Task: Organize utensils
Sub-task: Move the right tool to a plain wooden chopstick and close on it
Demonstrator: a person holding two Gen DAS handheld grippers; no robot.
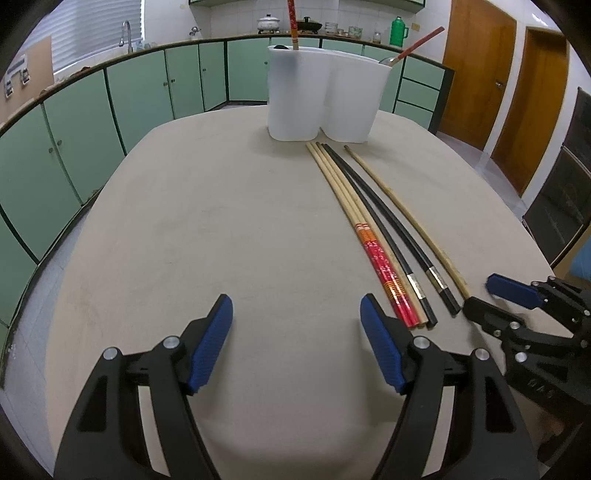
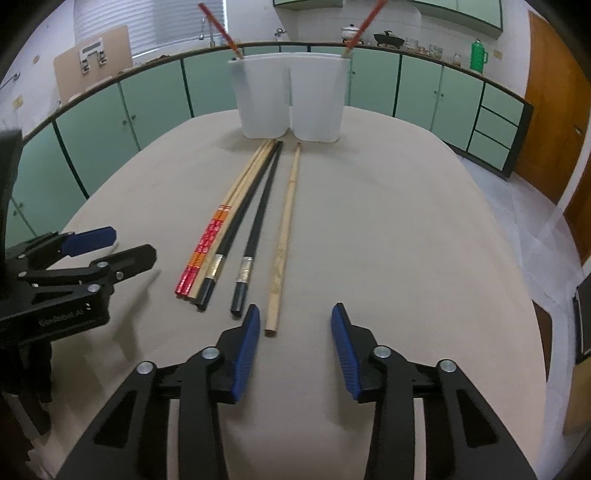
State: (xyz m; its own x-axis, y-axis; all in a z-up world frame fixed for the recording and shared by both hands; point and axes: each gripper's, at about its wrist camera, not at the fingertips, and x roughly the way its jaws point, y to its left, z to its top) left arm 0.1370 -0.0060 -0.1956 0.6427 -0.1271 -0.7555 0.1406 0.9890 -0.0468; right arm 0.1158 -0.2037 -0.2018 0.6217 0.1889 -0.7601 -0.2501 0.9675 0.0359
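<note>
Several chopsticks lie side by side on the beige table [image 1: 221,229]: red-patterned wooden chopsticks [image 1: 384,273] [image 2: 201,254], two black chopsticks [image 1: 399,243] [image 2: 255,225] and one plain bamboo chopstick [image 1: 410,218] [image 2: 286,229]. A white two-compartment holder [image 1: 321,92] [image 2: 290,96] stands at the far end with a red chopstick [image 1: 291,22] in the left side and a red-handled utensil [image 1: 413,46] in the right. My left gripper [image 1: 295,321] is open and empty, left of the chopstick ends. My right gripper [image 2: 295,325] is open and empty, just behind the bamboo chopstick's near end.
Green kitchen cabinets [image 1: 140,92] and a counter with pots [image 1: 269,22] and a green thermos [image 1: 399,29] run behind the table. Wooden doors [image 1: 476,70] stand at the right. The table's edges curve close on both sides.
</note>
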